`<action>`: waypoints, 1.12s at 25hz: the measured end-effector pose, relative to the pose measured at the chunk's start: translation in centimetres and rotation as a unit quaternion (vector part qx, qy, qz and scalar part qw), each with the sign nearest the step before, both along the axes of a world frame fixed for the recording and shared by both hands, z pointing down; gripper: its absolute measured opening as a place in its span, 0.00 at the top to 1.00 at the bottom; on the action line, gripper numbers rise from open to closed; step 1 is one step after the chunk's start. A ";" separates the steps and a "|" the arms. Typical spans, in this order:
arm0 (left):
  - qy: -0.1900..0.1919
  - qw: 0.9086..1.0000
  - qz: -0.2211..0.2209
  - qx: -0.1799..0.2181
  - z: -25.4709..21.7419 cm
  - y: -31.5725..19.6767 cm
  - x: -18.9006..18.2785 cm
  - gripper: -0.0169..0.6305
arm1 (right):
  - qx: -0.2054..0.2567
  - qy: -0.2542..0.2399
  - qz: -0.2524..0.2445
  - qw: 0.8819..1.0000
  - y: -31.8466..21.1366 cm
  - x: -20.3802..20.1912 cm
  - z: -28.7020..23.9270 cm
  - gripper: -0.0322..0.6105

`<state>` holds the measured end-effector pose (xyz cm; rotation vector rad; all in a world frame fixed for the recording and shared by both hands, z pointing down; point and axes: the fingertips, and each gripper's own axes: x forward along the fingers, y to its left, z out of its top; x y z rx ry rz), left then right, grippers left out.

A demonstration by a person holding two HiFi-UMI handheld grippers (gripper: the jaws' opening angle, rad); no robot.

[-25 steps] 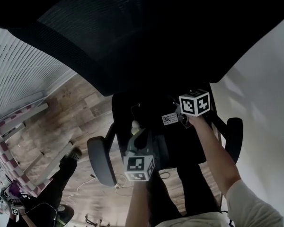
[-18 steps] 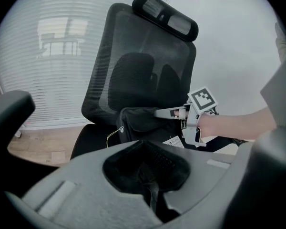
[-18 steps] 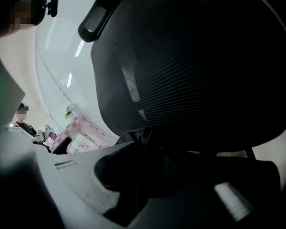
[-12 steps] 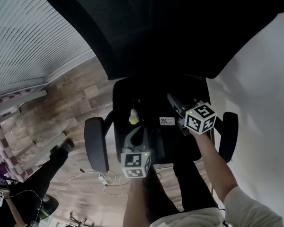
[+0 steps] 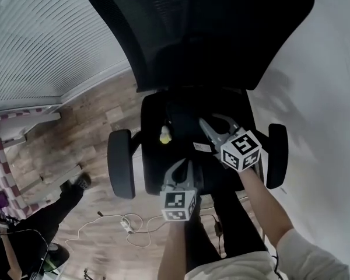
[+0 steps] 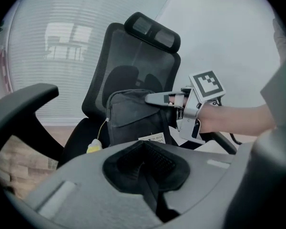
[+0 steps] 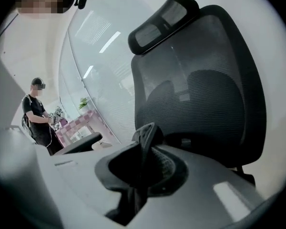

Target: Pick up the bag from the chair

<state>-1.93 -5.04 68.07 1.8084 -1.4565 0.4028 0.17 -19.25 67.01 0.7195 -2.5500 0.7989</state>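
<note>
A black bag (image 6: 131, 116) stands upright on the seat of a black mesh office chair (image 5: 221, 39), leaning against its backrest. A small yellow charm (image 6: 94, 147) hangs from the bag's left side, and a white label (image 5: 201, 147) shows on its front. My right gripper (image 5: 203, 123) is at the bag's top, shut on a black strap (image 7: 146, 128) that sticks up between its jaws. My left gripper (image 5: 181, 167) hovers at the seat's front edge, short of the bag, with its jaws shut and nothing held.
The chair's armrests (image 5: 121, 162) (image 5: 277, 153) flank the seat. A white wall (image 5: 326, 98) lies to the right and ribbed blinds (image 5: 41, 45) to the left. A person in black (image 5: 23, 238) stands at the lower left, near a cable (image 5: 128, 223) on the wooden floor.
The head view has pulled back, so the chair looks smaller and more centred. The right gripper has kept its hold at the bag's top. The left gripper has drifted slightly right.
</note>
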 end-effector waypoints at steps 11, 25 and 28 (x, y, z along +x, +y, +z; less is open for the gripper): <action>-0.006 0.999 -0.024 0.042 -5.1 6.0 -3.1 0.96 | 0.065 0.042 0.026 0.997 4.7 1.6 -6.6 0.88; 0.011 0.995 -0.023 0.098 -17.2 12.6 -2.2 0.96 | 0.100 0.045 0.091 0.990 10.3 6.7 -19.7 0.88; 0.008 0.993 -0.034 0.111 -20.6 13.6 -3.1 0.96 | 0.109 0.039 0.103 0.988 11.4 7.1 -23.5 0.89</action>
